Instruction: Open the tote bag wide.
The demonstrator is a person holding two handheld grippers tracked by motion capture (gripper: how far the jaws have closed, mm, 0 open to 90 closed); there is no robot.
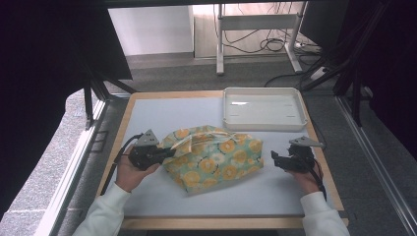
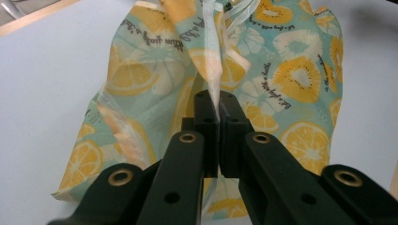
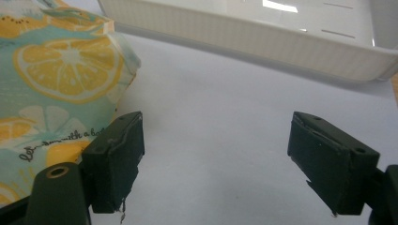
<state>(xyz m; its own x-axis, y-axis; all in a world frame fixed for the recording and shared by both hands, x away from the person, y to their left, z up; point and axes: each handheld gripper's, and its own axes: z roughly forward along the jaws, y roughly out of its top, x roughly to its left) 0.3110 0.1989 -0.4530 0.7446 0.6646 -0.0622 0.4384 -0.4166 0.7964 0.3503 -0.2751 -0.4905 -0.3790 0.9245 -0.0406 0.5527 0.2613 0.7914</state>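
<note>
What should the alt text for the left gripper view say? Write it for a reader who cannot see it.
The left tool, its two black jaws pressed together, pinches a thin pale edge of a bag printed with lemon and kiwi slices on teal. The bag lies crumpled on a white table.

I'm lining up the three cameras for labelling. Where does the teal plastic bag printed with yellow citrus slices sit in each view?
High view: the teal plastic bag printed with yellow citrus slices lies mid-table, between the two grippers.
Left gripper view: it spreads across the upper middle, a thin fold pinched between the shut jaws.
Right gripper view: its corner fills the left edge, beside the open jaws.
Shared landmark: the white rectangular plastic tray, behind the bag.
</note>
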